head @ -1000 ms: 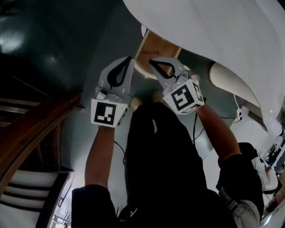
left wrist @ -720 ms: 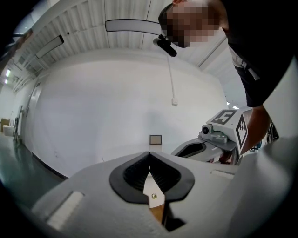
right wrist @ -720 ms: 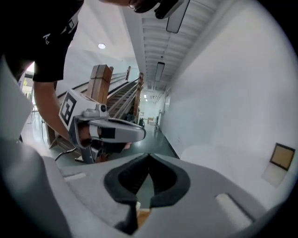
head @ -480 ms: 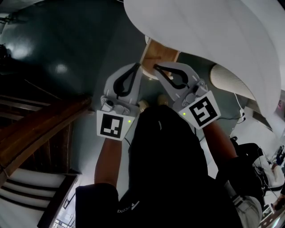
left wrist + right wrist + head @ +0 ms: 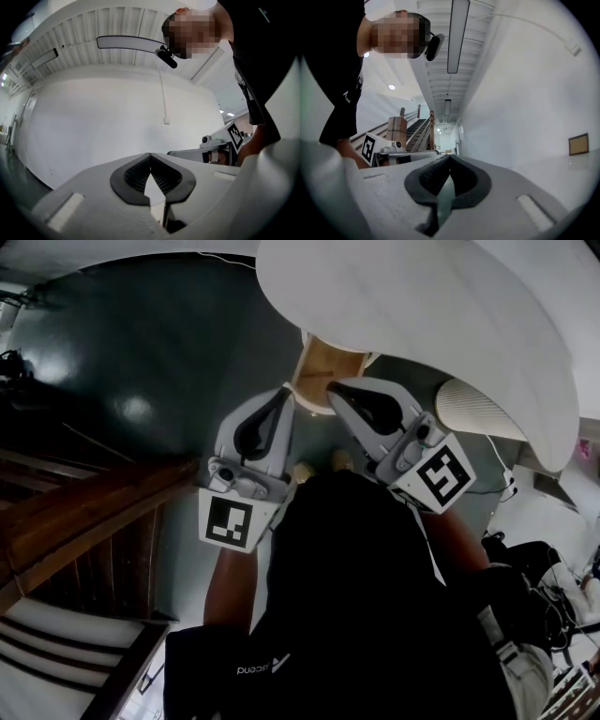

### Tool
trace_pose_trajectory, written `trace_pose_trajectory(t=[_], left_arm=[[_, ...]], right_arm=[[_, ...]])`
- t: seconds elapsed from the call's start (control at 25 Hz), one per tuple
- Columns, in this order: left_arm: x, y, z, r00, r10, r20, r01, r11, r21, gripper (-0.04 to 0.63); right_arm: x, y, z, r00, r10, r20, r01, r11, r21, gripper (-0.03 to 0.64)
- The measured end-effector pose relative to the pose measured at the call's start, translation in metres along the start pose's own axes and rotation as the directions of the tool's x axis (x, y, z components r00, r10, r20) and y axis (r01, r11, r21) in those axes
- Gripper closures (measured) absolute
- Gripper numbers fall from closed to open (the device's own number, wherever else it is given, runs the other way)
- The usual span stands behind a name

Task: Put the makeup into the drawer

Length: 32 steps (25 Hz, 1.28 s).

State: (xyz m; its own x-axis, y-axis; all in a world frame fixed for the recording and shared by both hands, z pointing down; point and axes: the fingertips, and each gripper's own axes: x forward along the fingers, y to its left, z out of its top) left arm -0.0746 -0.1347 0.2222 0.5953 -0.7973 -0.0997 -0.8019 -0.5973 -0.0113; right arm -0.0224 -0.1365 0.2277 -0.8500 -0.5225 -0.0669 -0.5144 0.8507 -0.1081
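No makeup and no drawer show in any view. In the head view both grippers are held close in front of the person's dark-clothed body, above a dark floor. My left gripper (image 5: 284,390) is shut, tips touching, with nothing between them. My right gripper (image 5: 330,387) is beside it, also shut and empty. In the left gripper view the left gripper (image 5: 150,153) points up at a white wall and ceiling, with the right gripper (image 5: 225,145) at its side. In the right gripper view the right gripper (image 5: 449,156) has its pads meeting, and the left gripper (image 5: 389,147) is beside it.
A white round tabletop (image 5: 422,306) fills the top right, with a wooden base (image 5: 323,367) under its edge just beyond the gripper tips. A wooden staircase (image 5: 84,521) runs along the left. A white ribbed object (image 5: 478,409) and cables lie at the right.
Both grippers have drifted slightly lower and to the right in the head view, the right one's marker cube most. Both stayed shut and empty.
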Motion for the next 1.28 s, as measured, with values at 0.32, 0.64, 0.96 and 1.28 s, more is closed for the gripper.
trace_pose_trajectory(t=[0.32,0.64,0.96,1.28], left_arm=[[-0.005,-0.011,0.024,1.0,-0.007,0.016,0.007,1.0,0.02,0.584],[-0.004,-0.018,0.031,1.0,-0.008,0.011,0.008,1.0,0.026,0.584],[-0.003,-0.012,0.028,1.0,-0.013,0.014,0.013,1.0,0.021,0.584],[0.003,-0.011,0.031,0.999,-0.003,0.032,0.002,1.0,0.028,0.584]], right_arm=[[-0.015,0.005,0.023,0.998,0.013,0.062,-0.011,1.0,-0.023,0.614],[-0.02,0.003,0.026,0.998,0.001,0.066,0.002,0.999,-0.042,0.614],[-0.013,0.005,0.023,0.999,-0.012,0.041,0.014,0.998,-0.054,0.614],[-0.021,-0.004,0.024,0.998,-0.025,0.049,0.028,0.997,-0.076,0.614]])
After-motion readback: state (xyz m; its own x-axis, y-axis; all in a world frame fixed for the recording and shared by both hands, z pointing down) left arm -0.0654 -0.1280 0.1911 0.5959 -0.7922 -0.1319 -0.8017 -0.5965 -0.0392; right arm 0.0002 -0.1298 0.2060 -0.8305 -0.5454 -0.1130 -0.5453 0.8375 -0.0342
